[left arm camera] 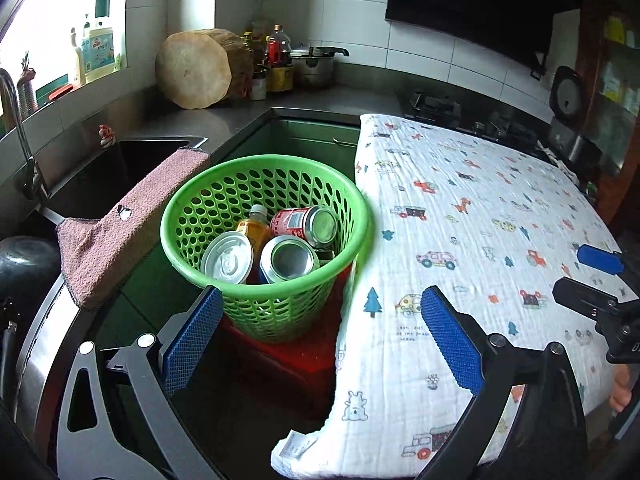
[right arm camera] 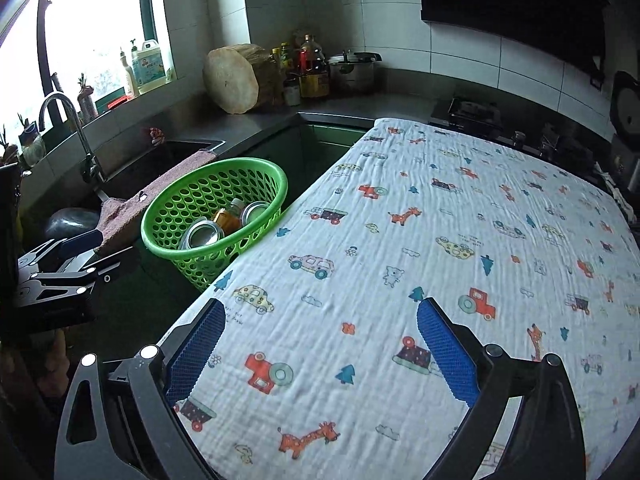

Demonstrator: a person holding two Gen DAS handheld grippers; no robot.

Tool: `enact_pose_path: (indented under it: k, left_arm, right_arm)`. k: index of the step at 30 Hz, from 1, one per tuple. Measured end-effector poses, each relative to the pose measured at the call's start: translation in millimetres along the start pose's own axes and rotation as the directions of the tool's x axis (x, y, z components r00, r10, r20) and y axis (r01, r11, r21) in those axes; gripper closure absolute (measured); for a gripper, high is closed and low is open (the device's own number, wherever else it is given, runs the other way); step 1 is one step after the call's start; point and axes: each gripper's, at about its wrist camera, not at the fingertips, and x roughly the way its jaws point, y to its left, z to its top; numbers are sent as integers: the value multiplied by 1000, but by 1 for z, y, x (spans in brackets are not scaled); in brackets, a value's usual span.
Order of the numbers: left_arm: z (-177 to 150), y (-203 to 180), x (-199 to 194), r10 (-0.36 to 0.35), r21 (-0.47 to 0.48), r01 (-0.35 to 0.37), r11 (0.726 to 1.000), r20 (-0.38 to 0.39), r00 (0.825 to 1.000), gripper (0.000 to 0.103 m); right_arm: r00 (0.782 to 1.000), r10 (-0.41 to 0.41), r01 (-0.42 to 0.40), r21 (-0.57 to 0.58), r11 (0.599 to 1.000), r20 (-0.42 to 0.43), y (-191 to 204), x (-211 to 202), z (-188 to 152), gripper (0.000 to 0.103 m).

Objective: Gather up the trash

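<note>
A green perforated basket (left arm camera: 192,216) stands on a red stool (left arm camera: 296,356) beside the table. In it lie a red can (left arm camera: 306,222), two silver-ended cans (left arm camera: 228,258) (left arm camera: 288,259) and an orange bottle (left arm camera: 252,228). The basket also shows in the right wrist view (right arm camera: 168,208). My left gripper (left arm camera: 320,332) is open and empty, just in front of the basket. My right gripper (right arm camera: 320,340) is open and empty over the printed cloth (right arm camera: 400,240) that covers the table. No loose trash shows on the cloth.
A pink towel (left arm camera: 120,232) hangs over the sink edge (left arm camera: 132,152) left of the basket. A tap (right arm camera: 76,136), a wooden block (left arm camera: 196,70), bottles (left arm camera: 278,60) and a pot (left arm camera: 316,64) stand on the counter. A stove (left arm camera: 440,106) is behind the table.
</note>
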Motion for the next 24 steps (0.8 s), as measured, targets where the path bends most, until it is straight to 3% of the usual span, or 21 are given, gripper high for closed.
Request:
enact_pose_path:
  k: [10,24]
  left_arm:
    - [-17,-15,-14,-11,22,11,1000,-7,1000,5]
    - [-22,-31,-15,-12,64,14,998,-22,1000,5]
  right_arm:
    - [999,-40,39,50,998,26,-13,-26,-25,9]
    - [997,-66,64,85,994,28,-27,-36,-34,9]
